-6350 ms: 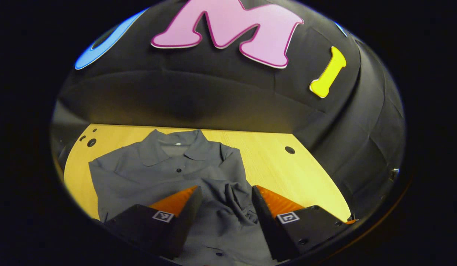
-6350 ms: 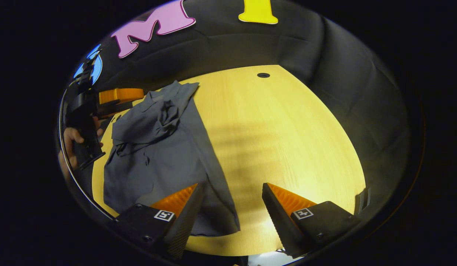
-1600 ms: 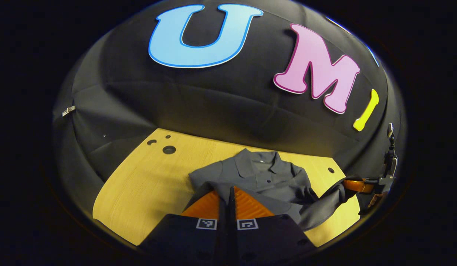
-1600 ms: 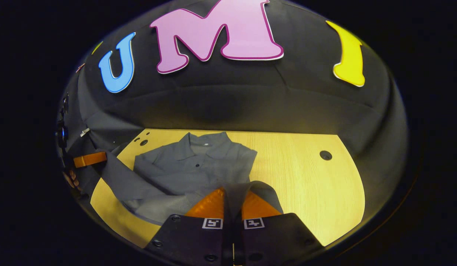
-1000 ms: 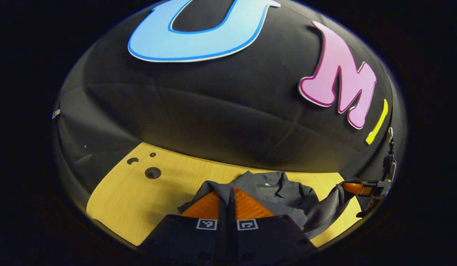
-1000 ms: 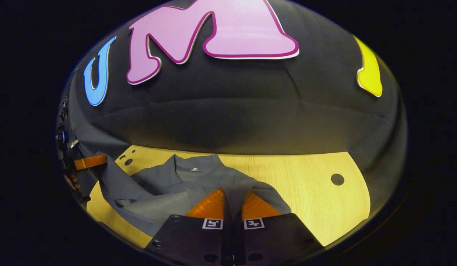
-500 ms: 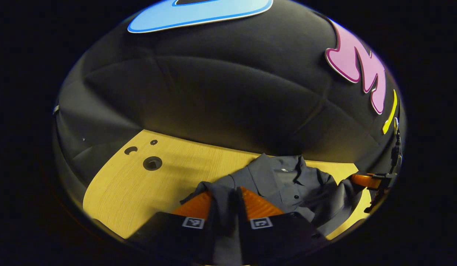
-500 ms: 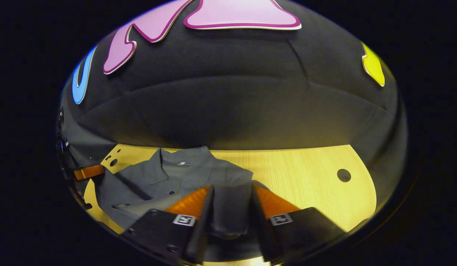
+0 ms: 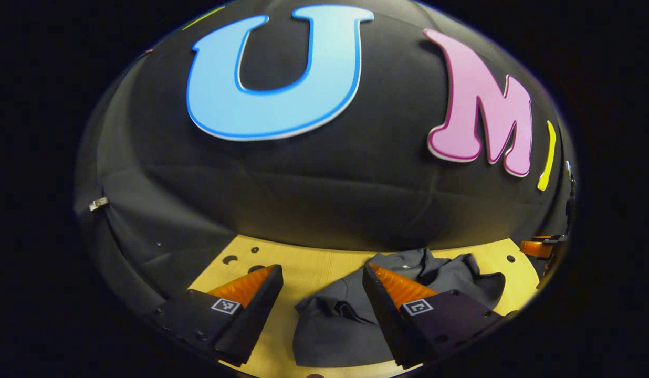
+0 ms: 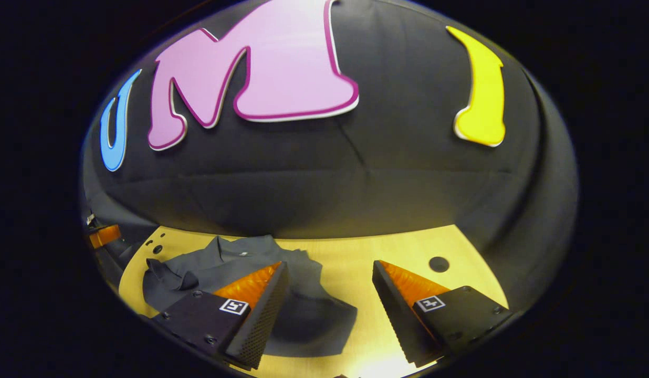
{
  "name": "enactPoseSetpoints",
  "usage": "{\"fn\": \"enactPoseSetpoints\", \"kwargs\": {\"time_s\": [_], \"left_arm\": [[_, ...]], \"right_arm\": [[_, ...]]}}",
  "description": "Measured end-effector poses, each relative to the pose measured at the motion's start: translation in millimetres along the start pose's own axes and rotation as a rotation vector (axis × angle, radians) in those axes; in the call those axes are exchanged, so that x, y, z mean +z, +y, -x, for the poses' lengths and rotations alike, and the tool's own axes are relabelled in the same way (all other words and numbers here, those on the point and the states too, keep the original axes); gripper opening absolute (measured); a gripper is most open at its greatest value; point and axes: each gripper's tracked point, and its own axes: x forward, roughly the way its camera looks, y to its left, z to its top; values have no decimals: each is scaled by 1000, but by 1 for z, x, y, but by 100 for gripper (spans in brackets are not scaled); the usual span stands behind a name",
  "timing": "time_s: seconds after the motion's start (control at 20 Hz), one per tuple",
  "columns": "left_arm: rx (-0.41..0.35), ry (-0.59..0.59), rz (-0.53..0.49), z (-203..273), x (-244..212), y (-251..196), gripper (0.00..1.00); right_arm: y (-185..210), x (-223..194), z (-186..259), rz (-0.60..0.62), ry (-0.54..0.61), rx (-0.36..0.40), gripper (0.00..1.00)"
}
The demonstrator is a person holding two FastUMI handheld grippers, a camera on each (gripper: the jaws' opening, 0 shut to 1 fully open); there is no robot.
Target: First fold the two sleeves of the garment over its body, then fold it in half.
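I'm holding both the left gripper (image 9: 321,286) and right gripper (image 10: 330,283) with fingers spread, gripping nothing. The grey shirt (image 10: 219,275) is lying folded on the worktop (image 10: 398,249), near the booth wall; task looking done.

At the bottom of the frame the left hand-held gripper (image 9: 320,294) has its fingers spread wide, gripping nothing. A grey garment (image 9: 340,328) lies bunched on the wooden counter (image 9: 309,270), lower centre to right. The right hand-held gripper (image 9: 537,248) shows at the far right edge.
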Motion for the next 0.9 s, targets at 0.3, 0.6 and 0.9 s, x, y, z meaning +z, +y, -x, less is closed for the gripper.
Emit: {"fn": "enactPoseSetpoints", "kwargs": {"time_s": [0.3, 0.6, 0.9], "left_arm": [[53, -117, 109, 110, 24, -12, 96], [83, -164, 164, 208, 9, -14, 96], [76, -220, 124, 295, 0, -13, 96]], "right_arm": [[-33, 22, 96, 68, -131, -8, 99], [-56, 8, 181, -25, -117, -21, 98], [-67, -3, 276, -70, -178, -97, 98]]}}
